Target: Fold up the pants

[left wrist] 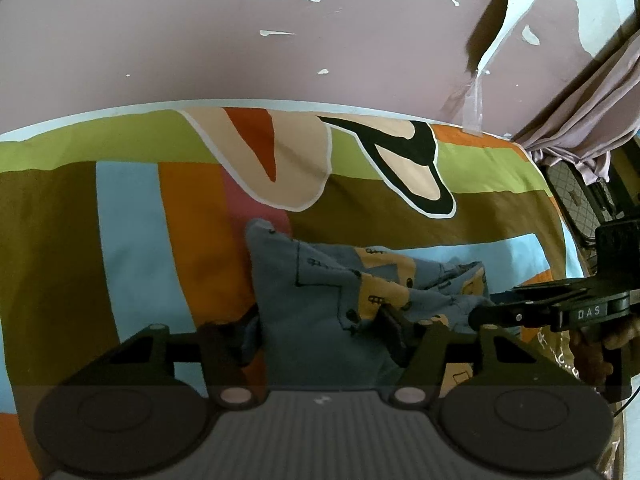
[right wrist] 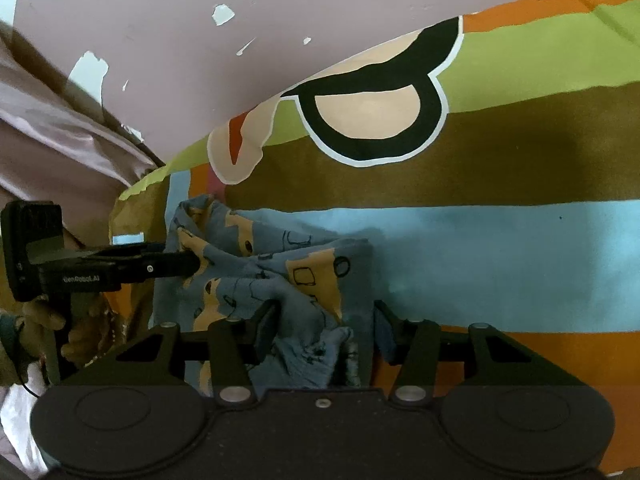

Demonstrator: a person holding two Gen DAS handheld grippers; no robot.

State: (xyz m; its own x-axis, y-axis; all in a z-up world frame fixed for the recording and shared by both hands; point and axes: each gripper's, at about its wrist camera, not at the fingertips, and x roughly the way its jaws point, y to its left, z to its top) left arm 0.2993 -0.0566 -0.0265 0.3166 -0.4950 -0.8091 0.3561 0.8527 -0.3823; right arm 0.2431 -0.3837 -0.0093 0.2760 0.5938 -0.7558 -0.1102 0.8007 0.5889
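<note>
Both grippers, left (left wrist: 320, 332) and right (right wrist: 324, 328), stand about half wide with bunched cloth of the pants (left wrist: 320, 292) between their fingers; whether the pads press it I cannot tell. Those blue-and-yellow pants lie crumpled on a striped sheet (left wrist: 128, 220) below a pink wall (left wrist: 200, 40).

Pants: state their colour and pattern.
Pants: grey-blue with mustard patches and small dark drawings; clearest in right wrist view.

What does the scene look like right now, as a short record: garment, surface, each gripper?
garment: blue and yellow patterned pants, bunched, not yet folded flat
surface: striped multicolour bedsheet
left gripper: jaws straddle the cloth, part-way closed
right gripper: jaws around a bunched edge, part-way closed
backdrop: pink wall, paint peeling
</note>
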